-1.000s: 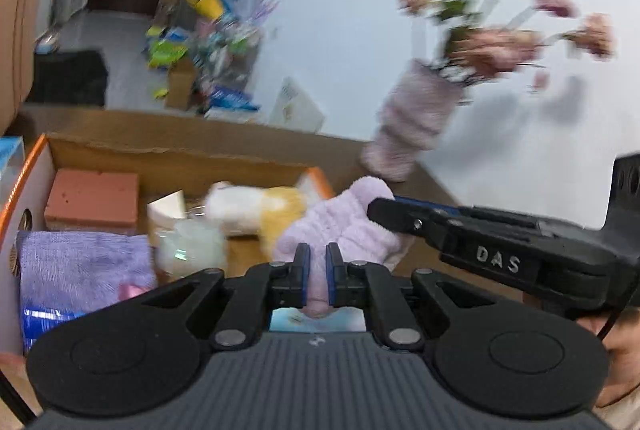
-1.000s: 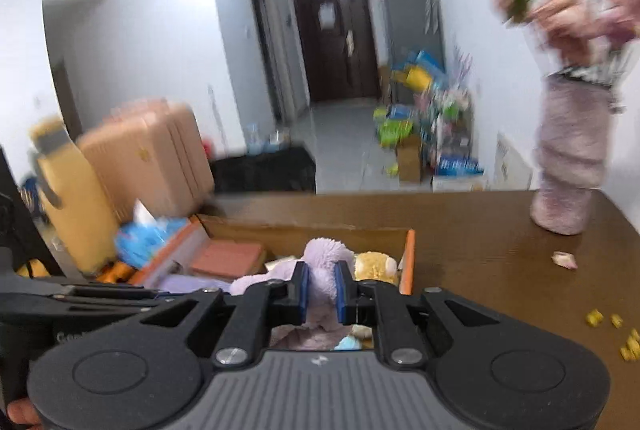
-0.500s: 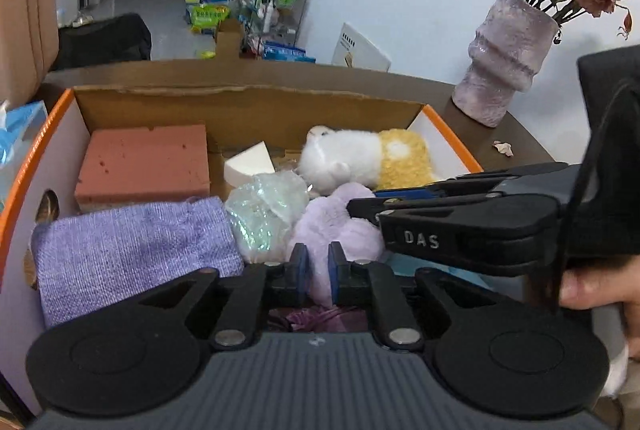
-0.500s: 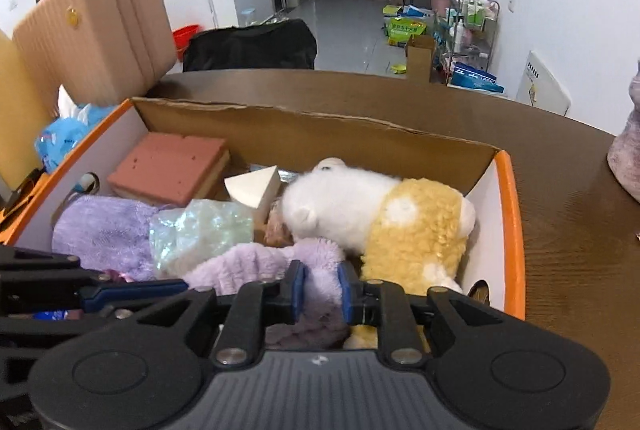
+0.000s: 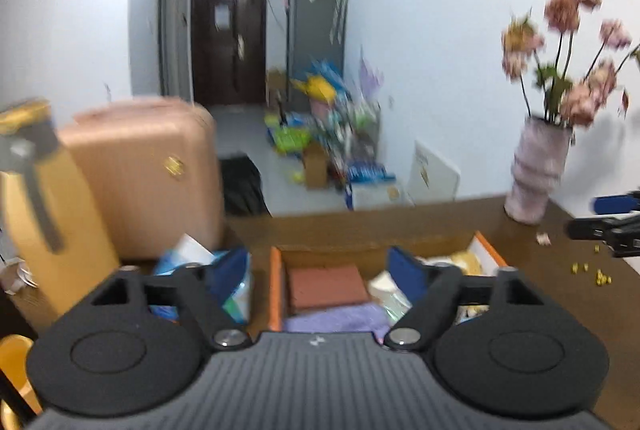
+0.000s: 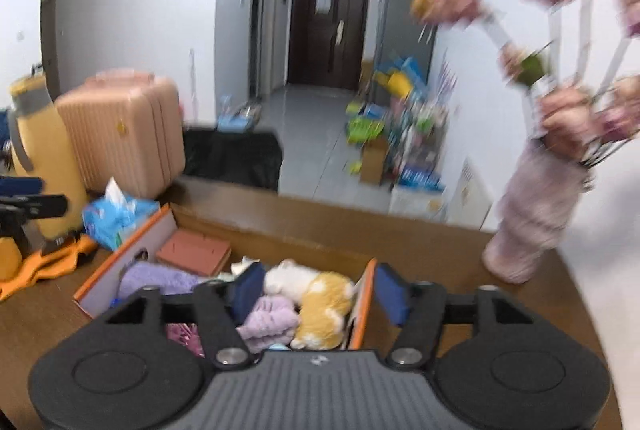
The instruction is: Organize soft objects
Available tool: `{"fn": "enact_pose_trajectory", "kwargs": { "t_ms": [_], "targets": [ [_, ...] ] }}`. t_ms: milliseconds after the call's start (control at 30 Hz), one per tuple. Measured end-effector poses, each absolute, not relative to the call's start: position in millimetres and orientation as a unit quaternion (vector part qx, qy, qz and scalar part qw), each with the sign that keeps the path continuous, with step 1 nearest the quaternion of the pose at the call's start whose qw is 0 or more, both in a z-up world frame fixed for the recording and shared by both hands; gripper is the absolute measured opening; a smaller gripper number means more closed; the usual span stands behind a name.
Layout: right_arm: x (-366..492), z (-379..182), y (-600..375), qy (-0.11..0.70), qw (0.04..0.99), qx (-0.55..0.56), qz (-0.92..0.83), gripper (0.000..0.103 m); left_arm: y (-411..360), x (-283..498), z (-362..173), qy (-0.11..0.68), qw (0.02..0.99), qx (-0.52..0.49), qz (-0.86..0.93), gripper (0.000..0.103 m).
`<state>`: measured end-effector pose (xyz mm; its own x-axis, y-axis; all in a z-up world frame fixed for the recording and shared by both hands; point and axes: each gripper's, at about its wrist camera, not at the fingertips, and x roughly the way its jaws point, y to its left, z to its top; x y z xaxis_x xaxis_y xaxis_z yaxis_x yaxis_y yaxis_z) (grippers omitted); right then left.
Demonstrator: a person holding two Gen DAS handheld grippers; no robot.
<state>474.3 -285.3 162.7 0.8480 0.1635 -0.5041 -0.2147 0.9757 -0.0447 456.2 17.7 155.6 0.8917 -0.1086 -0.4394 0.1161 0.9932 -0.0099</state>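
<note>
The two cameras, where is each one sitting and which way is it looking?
Left wrist view: sits on the left gripper, looking forward over the cardboard box toward the hallway door; its own jaws show wide open, and the right gripper pokes in at the right edge.
Right wrist view: sits on the right gripper, looking over the same box toward the same door, with the purple soft toy between its open jaws.
Both views share the box, the vase of flowers and the pink suitcase.
</note>
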Motion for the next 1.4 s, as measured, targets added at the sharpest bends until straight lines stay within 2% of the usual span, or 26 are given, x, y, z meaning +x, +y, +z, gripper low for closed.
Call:
{"fn": "enact_pose_trajectory", "kwargs": {
  "t_ms": [67, 333, 433, 633, 900, 1067, 1267, 1400],
  "targets": [
    [453.8, 167.7, -289.8, 0.235, 0.967, -0.041, 0.091, 0.085, 24.8, 439.0, 162.5, 0.211, 0.977, 0.007, -0.041, 0.084],
    [405.9, 173.6, -280.0, 0.210, 0.975, -0.036, 0.069, 0.086, 20.6, 396.7, 167.7, 0.192, 0.980, 0.018, -0.043, 0.085],
    [387.2, 168.6, -276.4, 0.192, 0.980, -0.030, 0.054, 0.086, 22.3, 375.7, 163.1, 0.178, 0.983, 0.016, -0.045, 0.088],
    [312.5, 130.1, -262.4, 0.137, 0.990, -0.031, 0.033, 0.088, 32.7, 306.1, 131.3, 0.148, 0.989, 0.012, -0.026, 0.091],
    [188.4, 68.6, -245.4, 0.114, 0.993, 0.008, 0.035, 0.091, 49.3, 181.6, 70.1, 0.118, 0.993, -0.009, -0.006, 0.097],
    [113.2, 30.3, -230.0, 0.119, 0.993, 0.013, 0.024, 0.091, 47.9, 113.3, 40.1, 0.109, 0.994, 0.019, 0.016, 0.097],
    [21.6, 5.7, -217.2, 0.128, 0.990, 0.041, 0.032, 0.092, 46.8, 36.4, 18.8, 0.119, 0.993, 0.016, -0.005, 0.100],
    [0.5, 5.4, -197.5, 0.122, 0.991, 0.005, 0.056, 0.093, 40.1, 23.7, 19.9, 0.122, 0.992, 0.033, -0.013, 0.101]
  ]
}}
